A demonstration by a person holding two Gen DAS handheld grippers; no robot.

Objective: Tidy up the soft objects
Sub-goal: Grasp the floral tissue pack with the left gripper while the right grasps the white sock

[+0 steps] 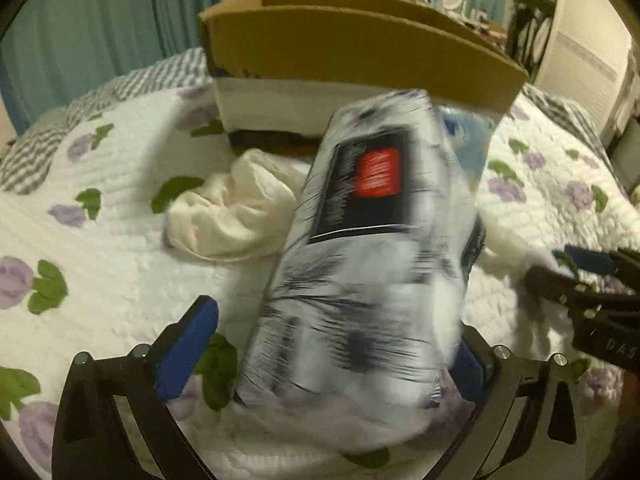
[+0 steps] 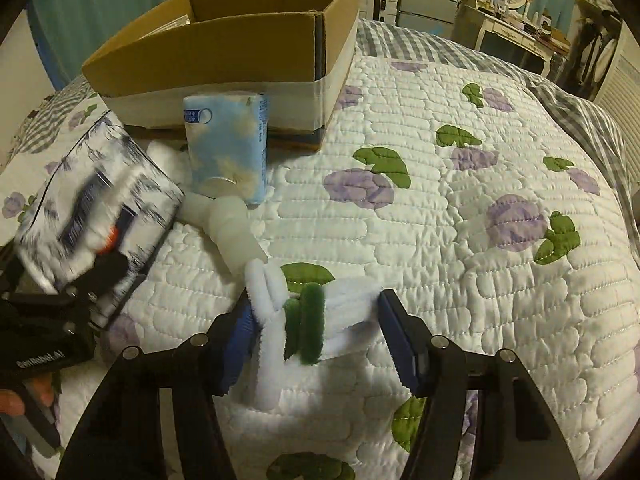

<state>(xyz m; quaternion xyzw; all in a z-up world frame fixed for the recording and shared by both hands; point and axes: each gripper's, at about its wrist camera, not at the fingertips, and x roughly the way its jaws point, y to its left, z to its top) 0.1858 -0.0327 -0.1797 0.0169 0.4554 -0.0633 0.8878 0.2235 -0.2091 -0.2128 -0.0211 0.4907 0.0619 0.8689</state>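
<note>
My left gripper (image 1: 324, 344) has its jaws wide apart around a white plastic pack with black print and a red label (image 1: 360, 260), blurred and tilted; in the right wrist view the pack (image 2: 96, 204) is off the bed at the left. My right gripper (image 2: 316, 320) has its pads against both sides of a white and green fuzzy toy (image 2: 304, 320) lying on the quilt. A light blue tissue pack (image 2: 228, 148) stands upright in front of the open cardboard box (image 2: 224, 44). A white cloth (image 1: 240, 208) lies crumpled before the box (image 1: 360, 48).
The floral quilted bed (image 2: 460, 240) spreads to the right. A white soft piece (image 2: 232, 228) lies between the tissue pack and the fuzzy toy. A dresser with a mirror (image 2: 512, 4) stands beyond the bed.
</note>
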